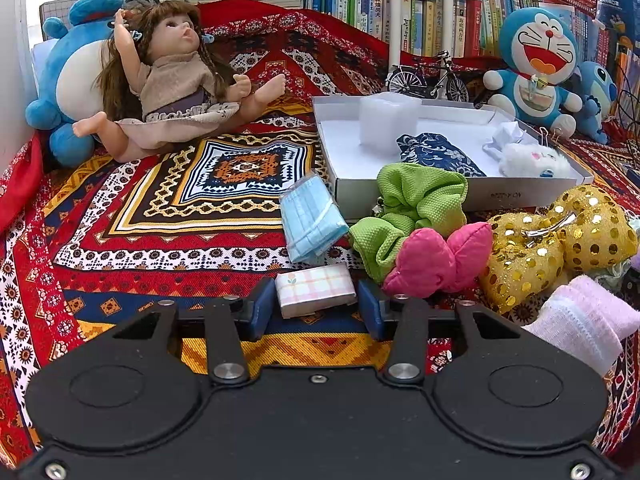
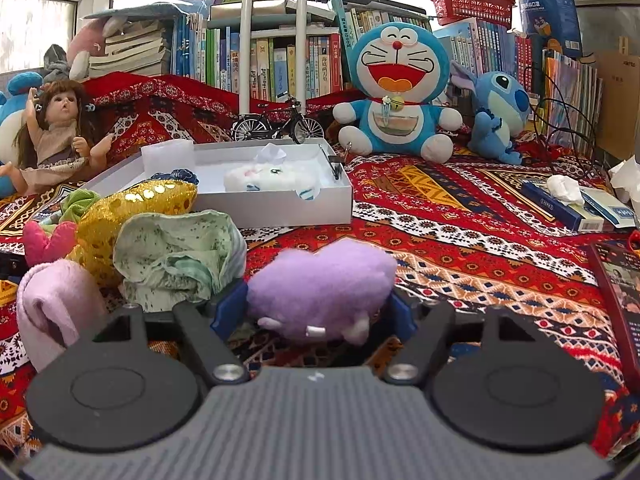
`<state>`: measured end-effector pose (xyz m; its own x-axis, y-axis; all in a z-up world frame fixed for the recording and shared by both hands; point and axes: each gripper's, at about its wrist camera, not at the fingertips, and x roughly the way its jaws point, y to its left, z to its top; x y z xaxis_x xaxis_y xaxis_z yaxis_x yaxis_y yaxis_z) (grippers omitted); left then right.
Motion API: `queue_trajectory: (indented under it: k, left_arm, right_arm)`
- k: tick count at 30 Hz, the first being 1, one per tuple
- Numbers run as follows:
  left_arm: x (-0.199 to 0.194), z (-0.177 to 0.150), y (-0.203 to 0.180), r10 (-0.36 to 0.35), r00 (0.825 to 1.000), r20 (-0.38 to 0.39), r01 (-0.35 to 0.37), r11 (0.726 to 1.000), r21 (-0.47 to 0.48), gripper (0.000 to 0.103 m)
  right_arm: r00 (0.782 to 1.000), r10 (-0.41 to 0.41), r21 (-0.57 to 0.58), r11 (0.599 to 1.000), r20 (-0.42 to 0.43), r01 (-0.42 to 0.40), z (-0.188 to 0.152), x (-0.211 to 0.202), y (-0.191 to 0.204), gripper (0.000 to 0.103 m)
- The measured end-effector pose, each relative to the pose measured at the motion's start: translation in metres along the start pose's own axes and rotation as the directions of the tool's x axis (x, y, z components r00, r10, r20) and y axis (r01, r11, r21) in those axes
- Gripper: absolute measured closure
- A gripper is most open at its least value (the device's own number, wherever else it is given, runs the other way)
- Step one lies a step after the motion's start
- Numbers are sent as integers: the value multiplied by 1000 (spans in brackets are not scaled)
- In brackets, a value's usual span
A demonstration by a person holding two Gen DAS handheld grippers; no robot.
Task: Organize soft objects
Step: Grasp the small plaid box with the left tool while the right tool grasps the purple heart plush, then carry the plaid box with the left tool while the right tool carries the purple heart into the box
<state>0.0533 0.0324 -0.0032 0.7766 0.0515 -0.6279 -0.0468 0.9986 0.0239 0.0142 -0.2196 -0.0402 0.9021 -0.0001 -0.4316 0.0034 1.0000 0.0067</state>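
Both grippers loaded: left gripper (image 1: 316,306) pinches checked packet (image 1: 315,289), right gripper (image 2: 316,312) purple plush (image 2: 322,290).

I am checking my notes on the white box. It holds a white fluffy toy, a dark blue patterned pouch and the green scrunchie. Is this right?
Not quite. In the left wrist view the green scrunchie lies on the cloth outside the white box, against its front wall. The white fluffy toy and the dark blue patterned pouch are inside it.
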Motion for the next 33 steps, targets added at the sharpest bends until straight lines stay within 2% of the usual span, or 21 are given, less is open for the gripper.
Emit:
queue_trajectory:
  k: [6,9,14,26,33]
  left_arm:
    - [-2,0,0,0,1000,7,0,1000,6,61]
    - [-4,0,2,-4,1000,8,4,1000,1,61]
    - [-10,3,7,-1,1000,23,1,1000,-9,61]
    - [-22,28,11,-40,997,65,41,999,-12,61]
    - [-19,51,4,-95,993,73,96,995,-7,61]
  right_arm:
    - [1000,-13,-15,1000,2,13,-1,-2,1,21]
    - [1000,5,-8,1000,-3,-5,1,-5,0,30]
    - [1000,5,19,1000,-10,-5,3,-9,-6,33]
    - [1000,-21,62,998,18,20,28,-18,-20,33]
    - [999,-6,38,999,54,4,48,-19,-17,33]
